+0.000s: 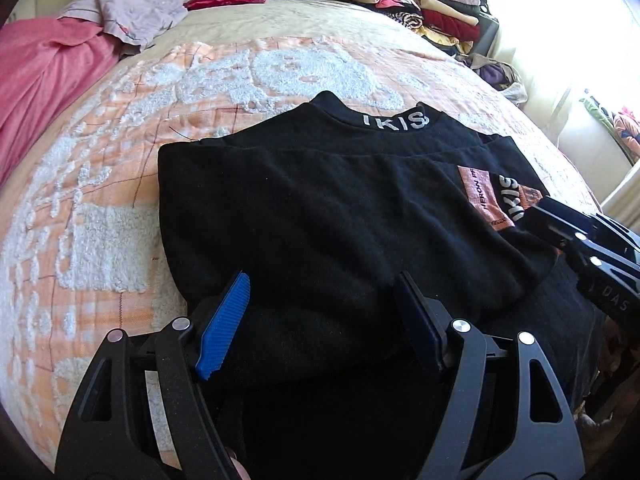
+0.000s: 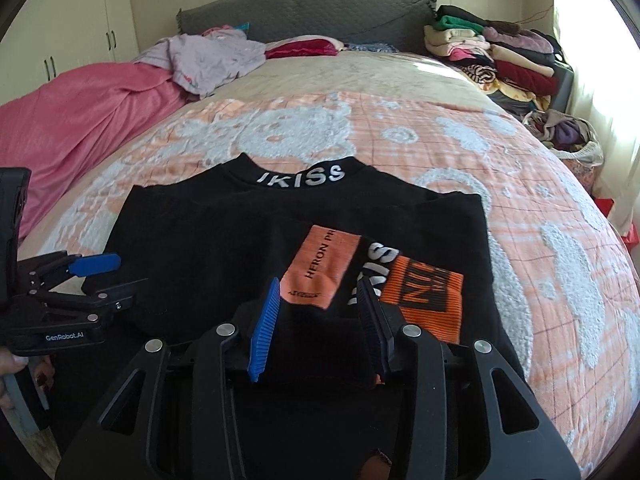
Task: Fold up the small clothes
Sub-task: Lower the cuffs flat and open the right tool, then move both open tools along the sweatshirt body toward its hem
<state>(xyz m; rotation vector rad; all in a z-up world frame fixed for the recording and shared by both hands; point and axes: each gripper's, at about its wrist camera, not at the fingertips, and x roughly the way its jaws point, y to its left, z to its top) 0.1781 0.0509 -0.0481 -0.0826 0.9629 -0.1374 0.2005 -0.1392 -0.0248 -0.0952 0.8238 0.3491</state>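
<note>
Covering the bed, an orange-and-white blanket [image 2: 440,152] meets a grey headboard [image 2: 320,12].

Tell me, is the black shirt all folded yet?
Partly. The black shirt lies on the bed with its bottom already flipped up near the collar. Both the left gripper and right gripper are open at its near edge, gripping nothing. It probably still needs another fold. The folded pile looks done.

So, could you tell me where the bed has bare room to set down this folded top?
Free: the bedspread between the black top and the headboard. Crowded: pink blanket left, stacked clothes far right.
</note>
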